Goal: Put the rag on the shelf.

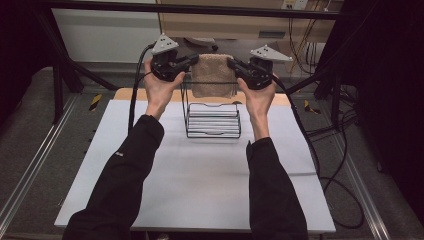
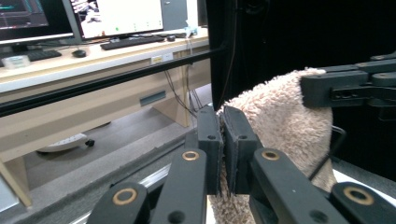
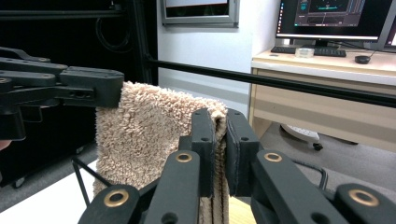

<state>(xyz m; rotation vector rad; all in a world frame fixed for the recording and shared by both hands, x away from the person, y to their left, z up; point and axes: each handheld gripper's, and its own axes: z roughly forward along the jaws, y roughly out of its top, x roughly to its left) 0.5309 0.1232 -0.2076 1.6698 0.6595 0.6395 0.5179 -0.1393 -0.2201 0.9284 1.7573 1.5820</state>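
- At the near edge of the white worktop (image 1: 200, 190), toward six o'clock, my two dark sleeves come in, and nothing lies on the sheet between them.
- Past the middle, toward twelve o'clock, stands the black wire rack (image 1: 212, 120); its lower rungs are bare.
- Above the rack I hold the beige towel (image 1: 213, 75), folded and hanging straight down, its lower edge near the rack's top bar. I cannot tell whether it touches the bar.
- My left claw (image 1: 194, 60) is clamped on the towel's upper corner at about ten o'clock; in the left gripper view the jaws stand nearly together with the pile pinched between them (image 2: 223, 154).
- My right claw (image 1: 231, 63) is likewise clamped on the opposite upper corner at about two o'clock, with the folded edge squeezed between its jaws (image 3: 219, 154).
- As I judge it, picking up and spreading the towel is done; what is left is to lower it over the rack's top bar so it drapes, then let both corners go.
- Farthest off sits a desk with monitors (image 2: 116, 16).
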